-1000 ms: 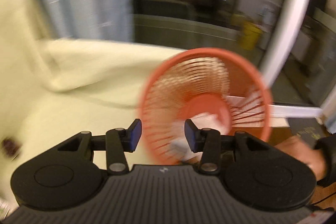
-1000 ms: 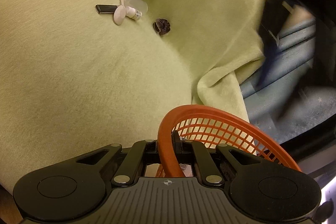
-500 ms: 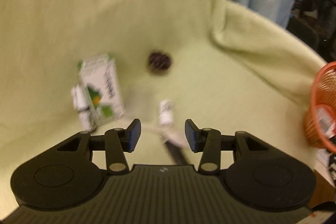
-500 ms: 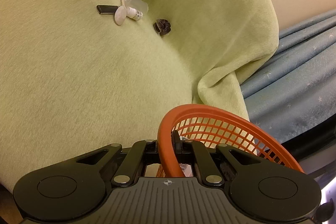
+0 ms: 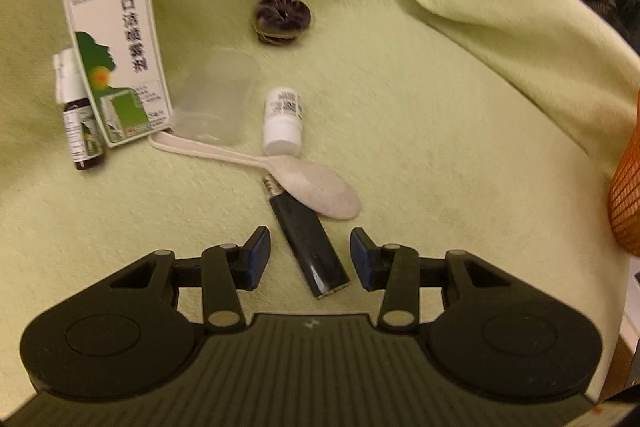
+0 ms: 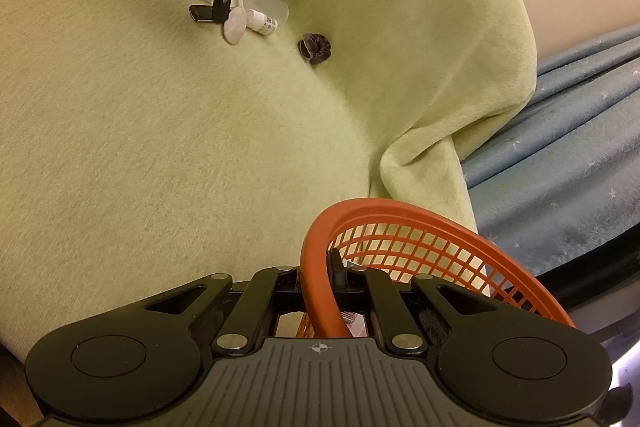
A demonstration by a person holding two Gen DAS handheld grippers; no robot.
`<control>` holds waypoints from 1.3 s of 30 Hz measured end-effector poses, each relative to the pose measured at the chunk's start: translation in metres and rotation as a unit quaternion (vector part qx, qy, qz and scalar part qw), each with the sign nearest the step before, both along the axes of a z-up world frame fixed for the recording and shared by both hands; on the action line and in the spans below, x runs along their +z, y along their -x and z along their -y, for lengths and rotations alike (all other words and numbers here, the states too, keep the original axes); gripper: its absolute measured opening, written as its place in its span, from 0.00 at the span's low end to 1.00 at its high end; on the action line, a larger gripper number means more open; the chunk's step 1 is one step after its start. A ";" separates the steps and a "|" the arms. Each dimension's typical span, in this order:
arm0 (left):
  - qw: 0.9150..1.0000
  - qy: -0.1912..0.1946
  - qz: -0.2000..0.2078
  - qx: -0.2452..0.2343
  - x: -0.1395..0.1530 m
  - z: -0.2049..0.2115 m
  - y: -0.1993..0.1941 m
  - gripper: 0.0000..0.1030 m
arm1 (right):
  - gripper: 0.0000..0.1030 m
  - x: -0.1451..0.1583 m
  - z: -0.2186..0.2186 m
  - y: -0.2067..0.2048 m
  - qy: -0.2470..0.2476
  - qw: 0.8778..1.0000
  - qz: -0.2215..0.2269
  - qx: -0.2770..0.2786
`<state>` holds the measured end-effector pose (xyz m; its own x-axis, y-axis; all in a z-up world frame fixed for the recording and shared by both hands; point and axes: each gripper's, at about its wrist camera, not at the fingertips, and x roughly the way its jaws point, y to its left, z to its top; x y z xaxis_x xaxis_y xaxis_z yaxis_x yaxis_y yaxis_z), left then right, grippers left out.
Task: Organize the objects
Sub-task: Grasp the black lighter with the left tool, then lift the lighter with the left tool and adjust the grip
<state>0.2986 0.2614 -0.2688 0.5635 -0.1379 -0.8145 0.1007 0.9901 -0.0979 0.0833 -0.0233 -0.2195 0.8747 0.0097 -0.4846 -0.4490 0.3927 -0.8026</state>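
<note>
My left gripper [image 5: 310, 253] is open, low over a black lighter [image 5: 307, 245] that lies between its fingertips on the green blanket [image 5: 400, 131]. A white spoon [image 5: 280, 175] overlaps the lighter's top. A small white bottle [image 5: 283, 121], a clear cup [image 5: 218, 99], a green-and-white box [image 5: 118, 57], a dark dropper bottle [image 5: 78, 115] and a dark scrunchie [image 5: 282, 17] lie beyond. My right gripper [image 6: 318, 267] is shut on the rim of the orange basket [image 6: 420, 251]. The left gripper [image 6: 224, 7] shows from there over the lighter [image 6: 202, 13].
The basket's edge [image 5: 626, 195] is at the far right of the left wrist view. A fold of blanket [image 6: 420, 155] rises by the basket. Blue curtain [image 6: 560, 147] hangs to the right.
My left gripper swung away from the basket to the pile of objects and dropped down over the lighter, still open. The right gripper kept hold of the basket rim without moving.
</note>
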 end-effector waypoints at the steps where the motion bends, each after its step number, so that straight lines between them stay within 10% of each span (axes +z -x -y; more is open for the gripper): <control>1: 1.000 -0.009 0.002 -0.005 -0.001 0.001 0.001 0.32 | 0.02 0.000 0.000 0.000 0.000 1.000 0.000 0.000; 5: 0.999 -0.039 -0.001 -0.018 0.003 -0.008 0.008 0.17 | 0.02 0.000 0.000 0.000 0.003 1.000 -0.001 0.002; 37: 0.991 -0.065 0.033 -0.114 0.056 -0.011 0.044 0.16 | 0.02 -0.001 -0.001 0.001 0.009 1.000 -0.004 0.004; 39: 0.990 -0.055 0.037 -0.125 0.066 -0.006 0.042 0.00 | 0.02 -0.001 -0.002 0.002 0.009 1.000 -0.004 0.004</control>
